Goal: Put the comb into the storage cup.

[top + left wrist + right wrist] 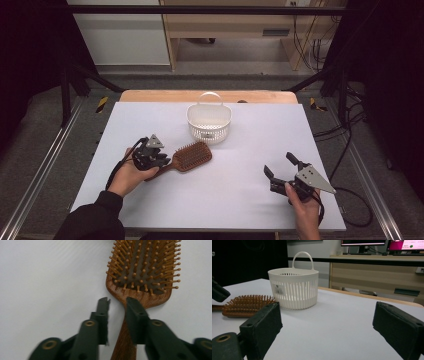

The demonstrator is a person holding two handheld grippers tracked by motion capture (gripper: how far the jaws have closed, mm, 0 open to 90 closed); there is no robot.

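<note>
Wooden paddle hairbrush (190, 156) lying bristles up on the white surface (235, 195), just in front of the white slatted plastic basket (209, 122) and a little to its left; its handle runs away from the basket toward the person's left hand (131, 175).

Left hand-held gripper (159, 161): set over the brush handle on the near-left side of the basket. In the left gripper view its two black jaws straddle the neck of the handle where it widens into the head (143, 267). They stand narrowly apart; a sliver of the surface shows between the left jaw and the wood, and the right jaw lies against or over the handle's edge. Whether either pad presses the wood cannot be told.

Right hand-held gripper (281, 165): held well to the near-right of the basket, low over bare surface, jaws spread wide with nothing between them. Its own view looks level across the surface at the basket (293, 287), with the brush head (247, 305) left of it.
</note>
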